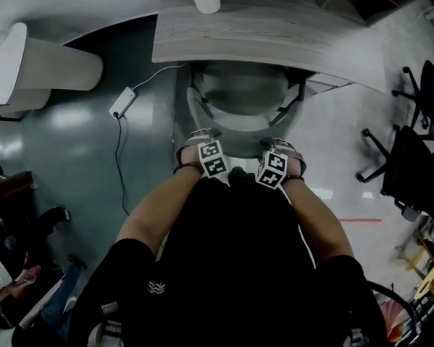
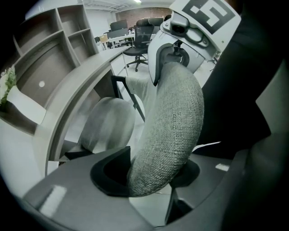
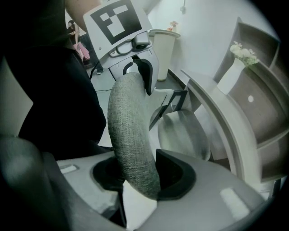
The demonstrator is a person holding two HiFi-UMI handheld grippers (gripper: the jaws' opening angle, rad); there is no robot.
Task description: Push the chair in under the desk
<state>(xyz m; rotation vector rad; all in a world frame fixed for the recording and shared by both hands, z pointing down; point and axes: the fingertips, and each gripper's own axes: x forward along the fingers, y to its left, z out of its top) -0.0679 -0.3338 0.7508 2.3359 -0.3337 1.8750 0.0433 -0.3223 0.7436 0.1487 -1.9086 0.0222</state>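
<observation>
Nearest, across the lower half of the head view: black shirt [image 1: 227, 264], with a small white logo [image 1: 156, 287] at lower left, too small to read. From it, two bare arms reaching up-frame to mid-picture.

At centre, left gripper [image 1: 195, 148] and right gripper [image 1: 284, 157] side by side and near each other. Each with a marker cube of black-and-white squares, a pattern only, not legible lettering.

In the left gripper view, lower centre: left gripper [image 2: 153, 173] clenched on the grey woven backrest [image 2: 176, 113], with the padded rim filling the gap between the jaws. In the right gripper view, likewise: right gripper [image 3: 140, 176] grasping the backrest [image 3: 128, 131], with the fabric caught between both jaws.

Just beyond the grippers, upper centre of the head view: chair [image 1: 238, 123], with the far part of its seat [image 1: 239, 90] tucked beneath the front edge of the desk [image 1: 282, 42] and the backrest on the near side of that edge.

On the floor left of the chair, a white adapter [image 1: 123, 102] with a dark cable trailing down-frame. At mid right, a red strip [image 1: 360, 220] on the floor.

Farther off: a white curved counter [image 1: 41, 66] at upper left and black office chairs [image 1: 414, 143] along the right edge. In the right gripper view, upper right, a white vase [image 3: 230, 76] with pale flowers on the desk, and shelves [image 3: 266, 90] behind.
</observation>
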